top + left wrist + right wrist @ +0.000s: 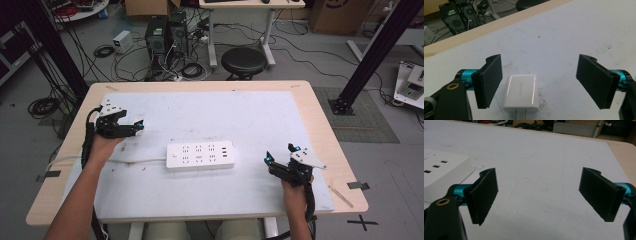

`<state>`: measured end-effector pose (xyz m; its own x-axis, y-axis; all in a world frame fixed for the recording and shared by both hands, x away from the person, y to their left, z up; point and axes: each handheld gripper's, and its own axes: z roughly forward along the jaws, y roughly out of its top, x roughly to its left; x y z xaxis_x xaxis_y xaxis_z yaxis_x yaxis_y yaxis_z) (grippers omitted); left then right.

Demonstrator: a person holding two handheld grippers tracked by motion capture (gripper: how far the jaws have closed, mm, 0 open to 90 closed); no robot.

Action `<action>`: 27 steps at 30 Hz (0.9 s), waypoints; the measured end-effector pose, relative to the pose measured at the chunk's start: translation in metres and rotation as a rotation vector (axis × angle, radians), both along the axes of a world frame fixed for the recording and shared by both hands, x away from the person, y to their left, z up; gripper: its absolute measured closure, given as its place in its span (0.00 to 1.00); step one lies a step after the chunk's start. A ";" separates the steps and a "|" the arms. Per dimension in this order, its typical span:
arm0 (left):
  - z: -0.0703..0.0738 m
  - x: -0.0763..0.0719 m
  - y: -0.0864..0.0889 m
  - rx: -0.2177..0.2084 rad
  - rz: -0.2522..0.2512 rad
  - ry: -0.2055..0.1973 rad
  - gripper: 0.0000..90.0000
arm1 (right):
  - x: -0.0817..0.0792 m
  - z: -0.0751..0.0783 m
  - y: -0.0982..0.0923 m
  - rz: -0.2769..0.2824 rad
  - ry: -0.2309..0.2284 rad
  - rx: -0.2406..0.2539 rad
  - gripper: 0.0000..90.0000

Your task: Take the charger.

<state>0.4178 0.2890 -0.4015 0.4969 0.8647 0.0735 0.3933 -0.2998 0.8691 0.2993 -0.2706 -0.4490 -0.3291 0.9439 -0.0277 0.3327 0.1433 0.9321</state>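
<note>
A white power strip [200, 156] lies flat in the middle of the white mat, its cord [135, 161] running off to the left. My left gripper [135, 122] hovers over the mat's left side, open. In the left gripper view a small white charger block [521, 92] rests on the mat between the wide-apart jaws of the left gripper [539, 60], closer to the left pad [488, 82] and touching neither. My right gripper [280, 153] sits to the right of the strip, open and holding nothing. A corner of the power strip [441, 170] lies left of the right gripper [539, 173].
The white mat [260, 115] covers most of the wooden table [320, 115]. Beyond the far edge stand a black stool [243, 60], computer towers [165, 32] and tangled cables on the floor. Black frame posts [372, 50] rise at both sides.
</note>
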 end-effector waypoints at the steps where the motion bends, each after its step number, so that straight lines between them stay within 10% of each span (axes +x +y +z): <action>1: -0.003 0.002 0.001 0.006 0.002 0.011 0.24 | 0.000 0.000 0.000 0.000 0.000 0.001 0.18; 27: -0.050 0.032 0.009 0.061 -0.007 0.196 0.24 | 0.001 0.000 0.001 0.003 0.012 -0.013 0.18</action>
<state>0.4500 0.2980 -0.4512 0.5126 0.8582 0.0264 0.5511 -0.3525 0.7563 0.3003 -0.2693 -0.4488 -0.3324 0.9424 -0.0359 0.3435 0.1565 0.9260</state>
